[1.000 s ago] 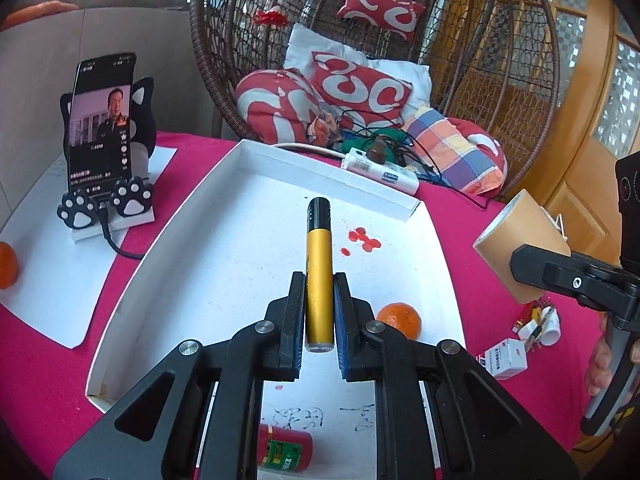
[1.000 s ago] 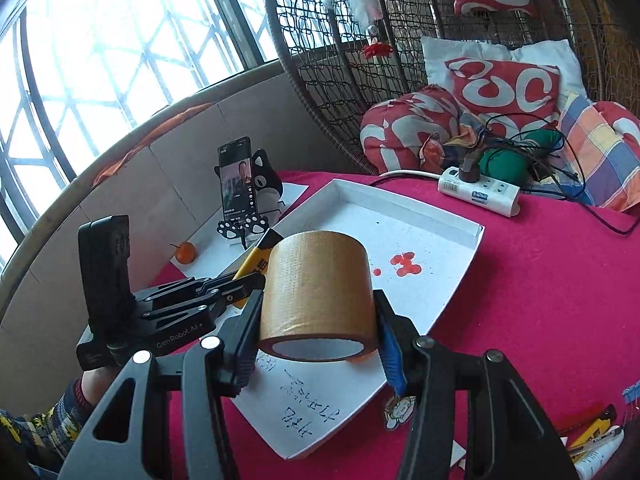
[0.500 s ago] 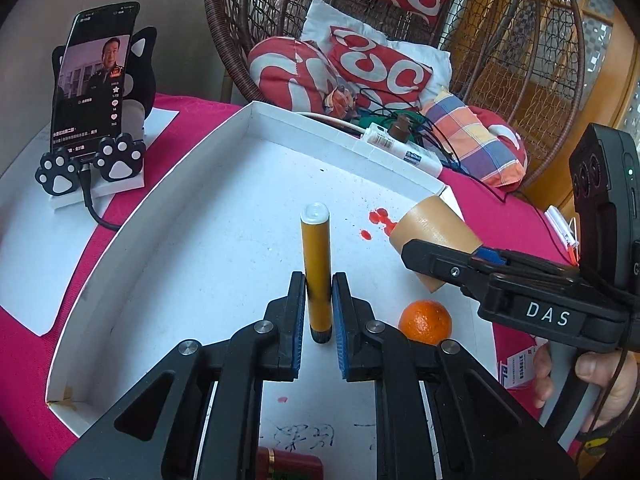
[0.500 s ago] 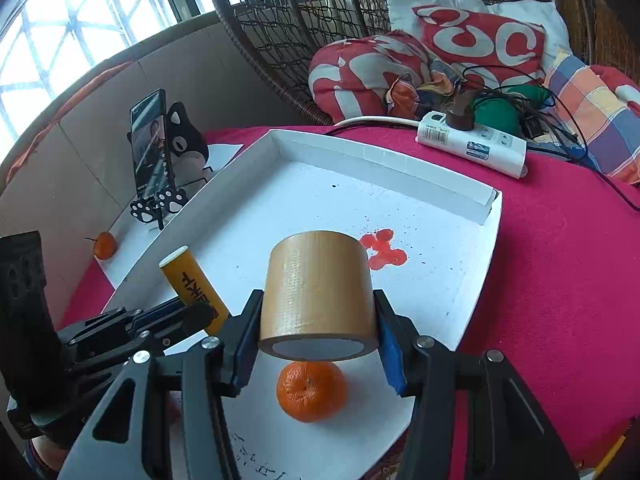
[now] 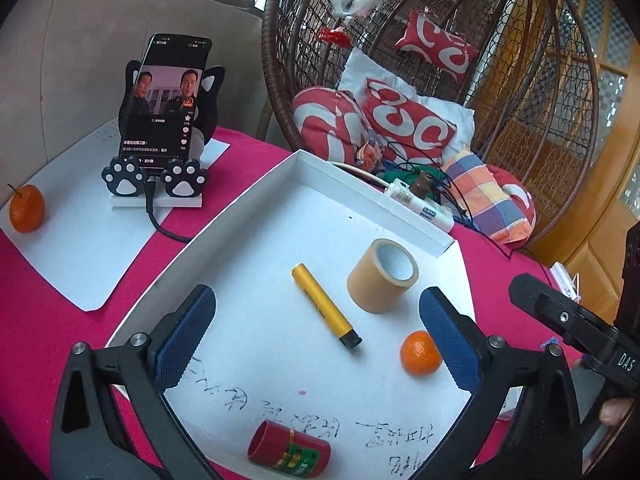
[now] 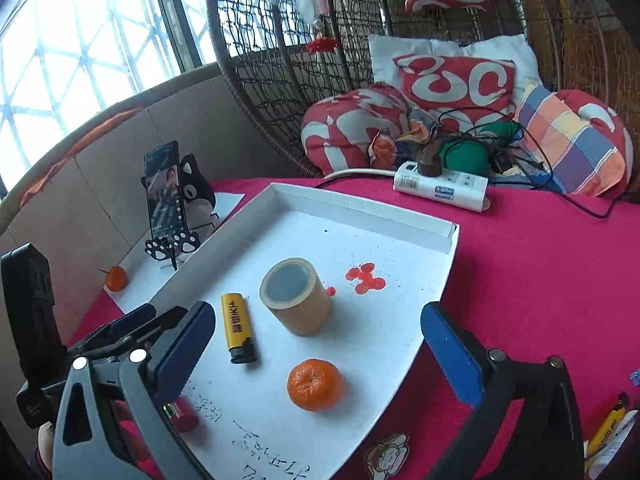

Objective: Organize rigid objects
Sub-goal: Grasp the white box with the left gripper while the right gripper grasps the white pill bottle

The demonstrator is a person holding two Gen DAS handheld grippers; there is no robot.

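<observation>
In the white tray (image 5: 256,208), red can (image 5: 289,450) half cut off, both hand-held grippers (image 5: 316,336) (image 6: 316,344) apart, empty.

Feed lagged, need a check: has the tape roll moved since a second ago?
Yes. The tape roll left the right gripper and now stands on end in the white tray, beside the red stain.

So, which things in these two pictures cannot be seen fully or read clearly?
- Small red cylindrical container: in the right wrist view mostly hidden behind the left finger of the right hand-held gripper; its label is too small to read.
- Handwriting on the white cardboard tray: partly cut off by the bottom edge in both views, illegible.
- Yellow lighter on the pink cloth: cut off by the right wrist view's corner.
- Phone screen text: too small.
</observation>
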